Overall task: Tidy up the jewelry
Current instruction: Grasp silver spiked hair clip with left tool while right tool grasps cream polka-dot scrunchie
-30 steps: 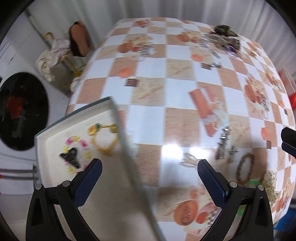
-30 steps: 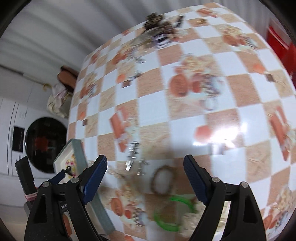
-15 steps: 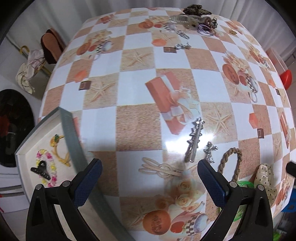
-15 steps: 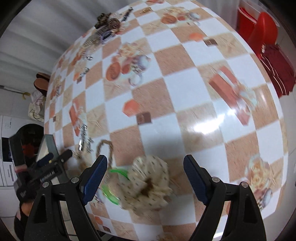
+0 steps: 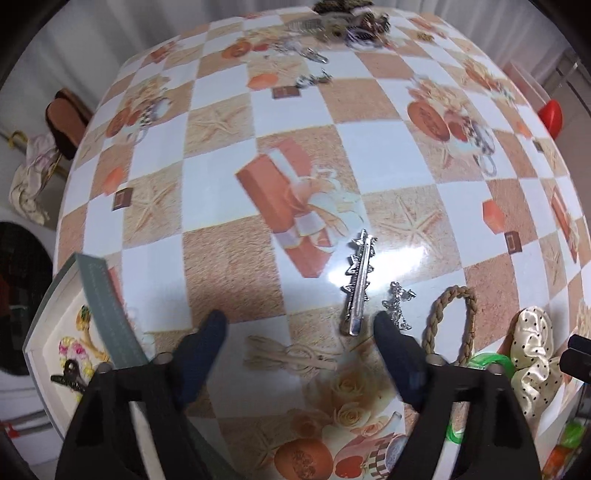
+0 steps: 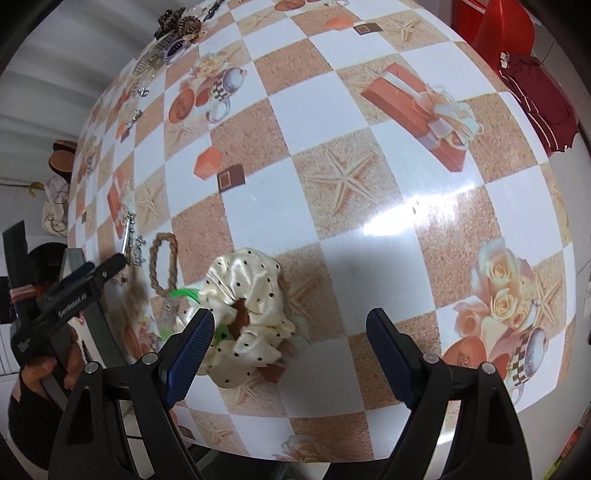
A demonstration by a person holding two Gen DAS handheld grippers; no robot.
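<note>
My left gripper [image 5: 299, 325] is open and empty, low over the table. A silver hair clip [image 5: 358, 282] lies just ahead of its right finger, with a small silver charm [image 5: 399, 301] and a braided rope ring [image 5: 452, 317] to the right. A cream dotted scrunchie [image 6: 247, 314] lies over a green bangle [image 6: 183, 295], just ahead of my open, empty right gripper [image 6: 288, 328], nearer its left finger. A grey-rimmed white tray [image 5: 107, 306] at the table's left edge holds a yellow bracelet, a beaded bracelet and a black clip [image 5: 68, 376].
A pile of more jewelry [image 5: 343, 22] lies at the far edge of the checkered table [image 5: 229, 258]. A washing machine [image 5: 18, 295] stands left of the table. A red chair with dark red cloth [image 6: 532, 81] stands on the right.
My left gripper swung right from over the tray to the silver clip and its jaws narrowed somewhat. My right gripper moved right and now faces the scrunchie.
</note>
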